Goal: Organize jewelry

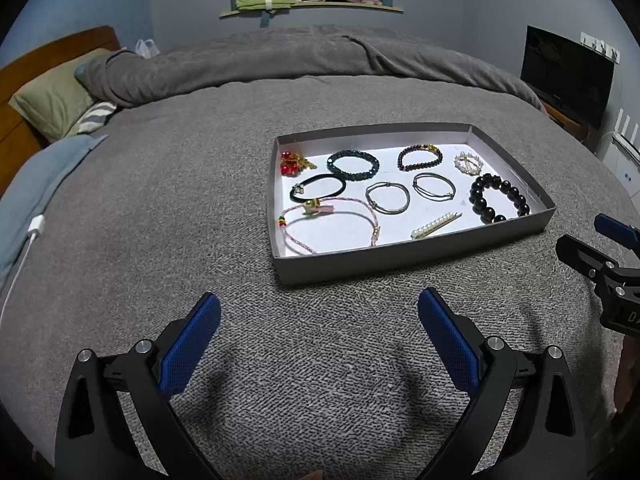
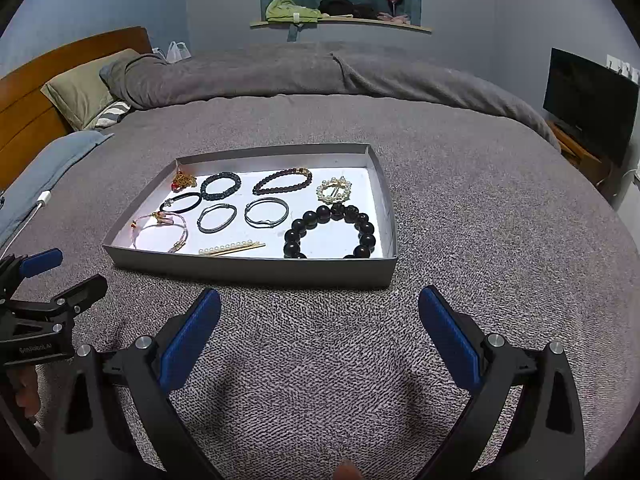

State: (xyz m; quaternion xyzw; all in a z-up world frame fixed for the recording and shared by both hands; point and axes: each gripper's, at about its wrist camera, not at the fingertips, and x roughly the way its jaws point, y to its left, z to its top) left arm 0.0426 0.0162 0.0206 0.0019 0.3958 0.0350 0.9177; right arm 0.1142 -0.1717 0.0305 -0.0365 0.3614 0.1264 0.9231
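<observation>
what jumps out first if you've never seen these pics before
The shallow grey tray on the grey bedspread draws the eye: its white floor sets off rows of bracelets. Boldest is the big black bead bracelet in its near right corner, with a pearl clip left of it by the front wall. Both grippers, left and right, sit open and empty short of the tray.

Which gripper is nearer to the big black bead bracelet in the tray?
Right. The right gripper sits just before the tray wall below the big black bead bracelet; the left gripper faces the tray's opposite end.
</observation>
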